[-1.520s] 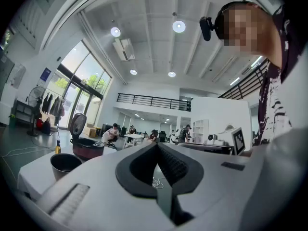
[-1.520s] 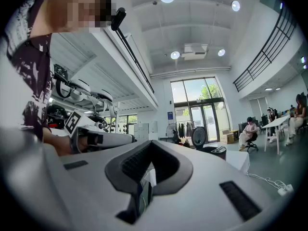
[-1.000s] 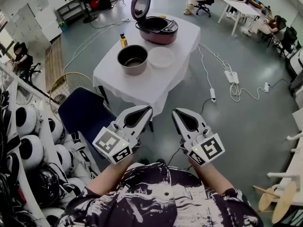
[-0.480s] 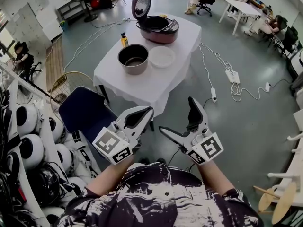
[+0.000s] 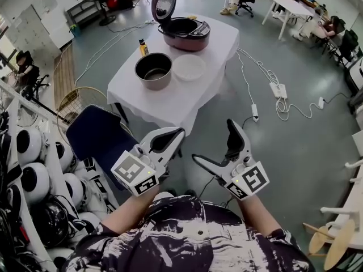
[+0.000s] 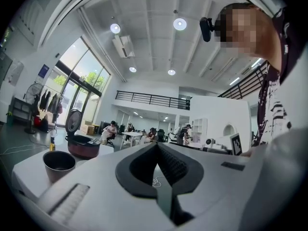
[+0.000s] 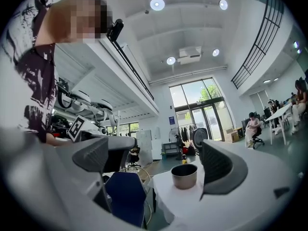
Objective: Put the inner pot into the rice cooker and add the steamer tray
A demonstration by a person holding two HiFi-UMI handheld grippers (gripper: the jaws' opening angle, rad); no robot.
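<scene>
On the white-clothed table ahead stands the dark metal inner pot, with the white steamer tray to its right. Behind them is the maroon rice cooker, lid raised. Both grippers hang in the air well short of the table. My left gripper is shut with nothing in it; its view shows the pot and cooker far left. My right gripper stands wide open and empty, its jaws having just been opening; the pot shows between its jaws in the distance.
A blue chair stands at the table's near left corner. A small yellow bottle sits left of the cooker. Cables and power strips lie on the floor right of the table. Racks of white helmets line the left.
The right gripper's jaws swung from shut to wide open. Both grippers and the view have shifted slightly toward the table. The left gripper stays shut.
</scene>
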